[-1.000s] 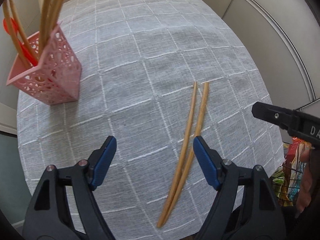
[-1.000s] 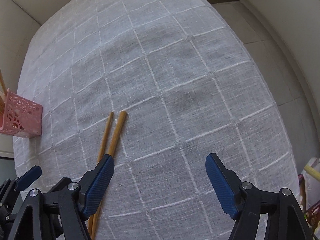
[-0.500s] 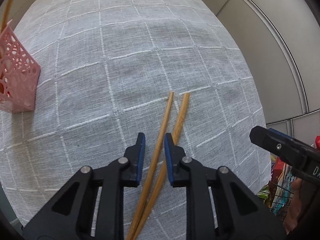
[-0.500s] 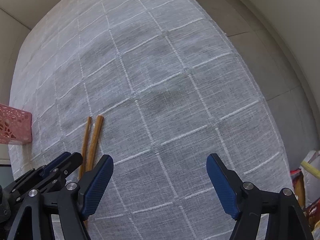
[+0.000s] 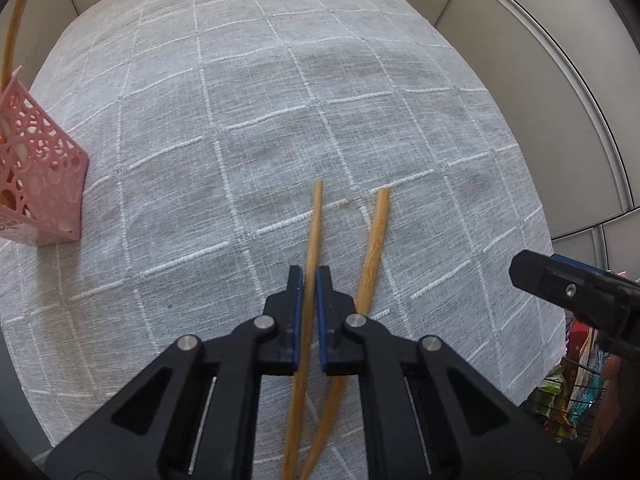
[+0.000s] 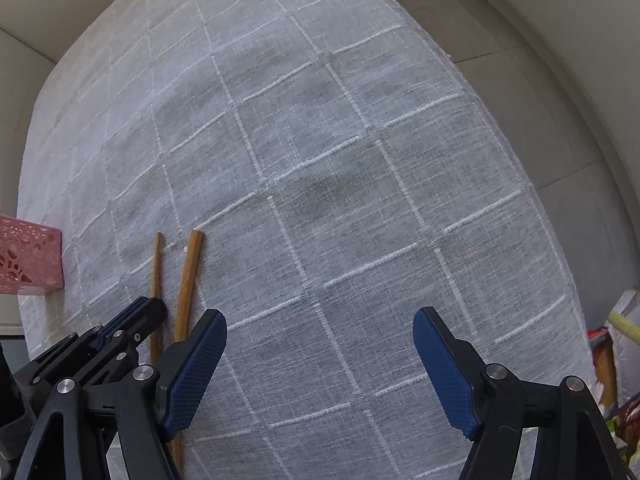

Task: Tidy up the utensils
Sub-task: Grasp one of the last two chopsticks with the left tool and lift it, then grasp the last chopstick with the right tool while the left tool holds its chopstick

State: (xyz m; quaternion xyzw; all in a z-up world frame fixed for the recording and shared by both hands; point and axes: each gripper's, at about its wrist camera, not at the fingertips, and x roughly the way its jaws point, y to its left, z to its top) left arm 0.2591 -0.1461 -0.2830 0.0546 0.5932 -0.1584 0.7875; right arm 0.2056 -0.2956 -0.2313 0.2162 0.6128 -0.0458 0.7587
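Observation:
Two wooden chopsticks lie on a grey checked tablecloth (image 5: 280,120). My left gripper (image 5: 308,284) is shut on the left chopstick (image 5: 314,228); the right chopstick (image 5: 376,236) lies just beside it, angled away. In the right wrist view the left gripper (image 6: 154,310) shows at lower left, with both chopsticks, left one (image 6: 156,264) and right one (image 6: 190,276). My right gripper (image 6: 318,344) is open and empty over bare cloth. A pink perforated holder (image 5: 36,184) stands at the far left, with chopsticks (image 5: 12,24) in it.
The right gripper's finger (image 5: 560,288) reaches in at the right edge of the left wrist view. The table's right edge drops to a floor with a wire basket of packets (image 5: 576,392). The pink holder (image 6: 28,256) shows at the left of the right wrist view.
My left gripper closed from wide open onto the left chopstick. The two chopsticks' far ends have spread apart. The right gripper stayed open.

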